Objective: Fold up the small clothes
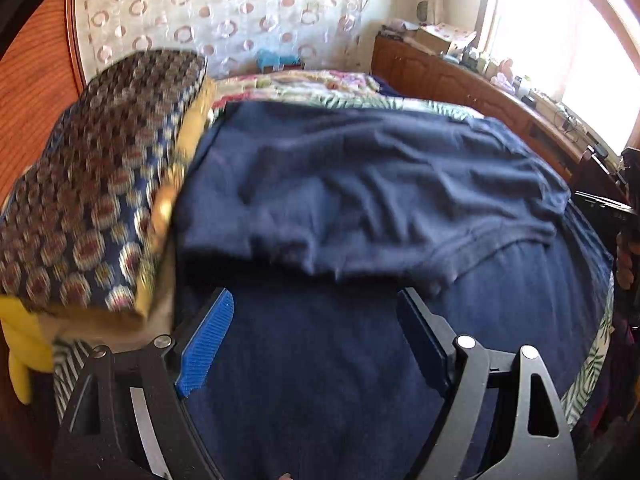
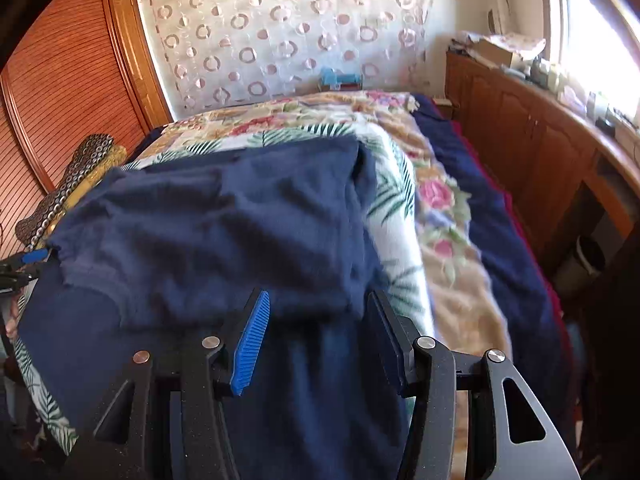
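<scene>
The likeliest slip from here is an uneven fold. The navy garment (image 1: 360, 184) has one layer doubled over the lower one, and its folded edge runs crooked and puckered, so any further fold laid on it would probably come out skewed. A pad could also drag the top layer back and undo the crease.

The left gripper (image 1: 316, 312) hangs with its jaws spread wide and nothing between them; the folded edge lies just beyond, at twelve o'clock. The right gripper (image 2: 318, 312) stands partly open and empty too, with the garment's corner just ahead of it.

The garment is dark navy knit, soft and creased, spread on the floral bedspread (image 2: 404, 220). At its nine o'clock side in the left wrist view sits a stack of folded patterned cloth (image 1: 100, 184), touching its edge.
</scene>
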